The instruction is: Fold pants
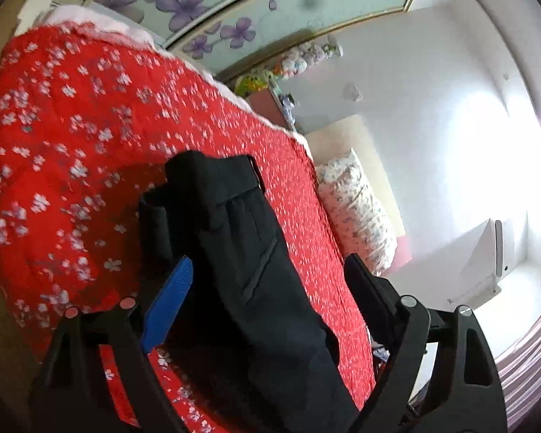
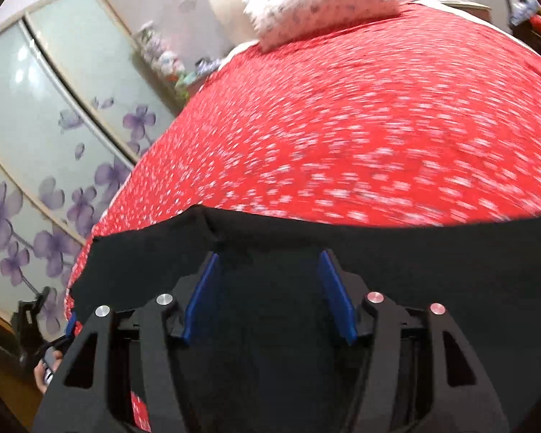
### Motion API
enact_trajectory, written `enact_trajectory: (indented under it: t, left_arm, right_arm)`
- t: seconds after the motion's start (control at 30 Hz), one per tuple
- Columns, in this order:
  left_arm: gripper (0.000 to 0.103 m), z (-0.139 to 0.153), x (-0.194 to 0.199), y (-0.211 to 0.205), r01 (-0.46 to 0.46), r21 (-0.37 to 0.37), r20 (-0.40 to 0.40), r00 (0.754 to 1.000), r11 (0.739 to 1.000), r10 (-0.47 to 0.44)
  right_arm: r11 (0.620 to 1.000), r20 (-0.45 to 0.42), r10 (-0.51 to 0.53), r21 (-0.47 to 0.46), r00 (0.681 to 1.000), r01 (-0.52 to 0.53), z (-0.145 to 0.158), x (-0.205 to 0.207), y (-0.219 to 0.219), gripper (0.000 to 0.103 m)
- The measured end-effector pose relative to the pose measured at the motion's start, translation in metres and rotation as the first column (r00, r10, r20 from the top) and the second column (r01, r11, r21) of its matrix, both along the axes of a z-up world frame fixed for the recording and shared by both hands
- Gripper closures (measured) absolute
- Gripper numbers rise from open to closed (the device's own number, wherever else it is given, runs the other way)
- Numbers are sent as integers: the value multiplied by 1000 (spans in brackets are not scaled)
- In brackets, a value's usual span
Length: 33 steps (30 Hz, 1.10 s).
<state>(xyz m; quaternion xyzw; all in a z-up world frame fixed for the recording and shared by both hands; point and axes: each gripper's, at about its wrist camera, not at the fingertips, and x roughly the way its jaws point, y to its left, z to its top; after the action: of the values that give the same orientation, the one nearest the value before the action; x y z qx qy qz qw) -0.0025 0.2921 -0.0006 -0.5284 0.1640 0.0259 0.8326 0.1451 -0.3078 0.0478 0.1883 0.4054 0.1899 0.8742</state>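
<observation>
Though blurred, no writing legible – black pants (image 2: 396,252) on red bedspread (image 2: 342,126).

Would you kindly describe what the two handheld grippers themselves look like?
Both are matte black plastic. The right gripper has two blue pads, angular linkage arms with cut-outs, and round silver and pinkish pivot caps. The left gripper matches, with one blue pad showing.

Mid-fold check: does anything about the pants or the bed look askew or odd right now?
Nothing damaged or spilled. The black pants lie on the red floral bedspread, bunched at the waistband end rather than flat. The pillow sits at the bed's head.
</observation>
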Motion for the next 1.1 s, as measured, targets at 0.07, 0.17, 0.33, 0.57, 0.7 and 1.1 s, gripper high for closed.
enact_trajectory:
  t: [0.07,0.17,0.33,0.57,0.7,1.1]
  left_arm:
    - [18,-4,12,2,21,-19,-42,999,1000,-22]
    - [19,-10,20,3,17,-46,-80,997,999,-21]
    - [49,-2,36,1,-8,5,-117,993,1000,9]
    - [98,6,14,-6,-63,129,-148,986,990,82]
    - [98,1,8,-6,-76,163,-206,972,984,109]
    - [25,19,-13,-13,-217,283,-135,955,934,262]
  right_arm:
    - [998,4,-61,23,998,61,-2,-15,-31,44]
    - [987,-18,-133,88,991,134,-9,-26,-67,44]
    - [961,6,-227,167,974,223,-5,-48,-115,44]
    - [892,38,-370,294,928,343,1,-70,-173,44]
    - [807,53,-526,347,849,478,5,-92,-220,43]
    - [375,-81,-908,279,410,884,-33,-176,-366,44]
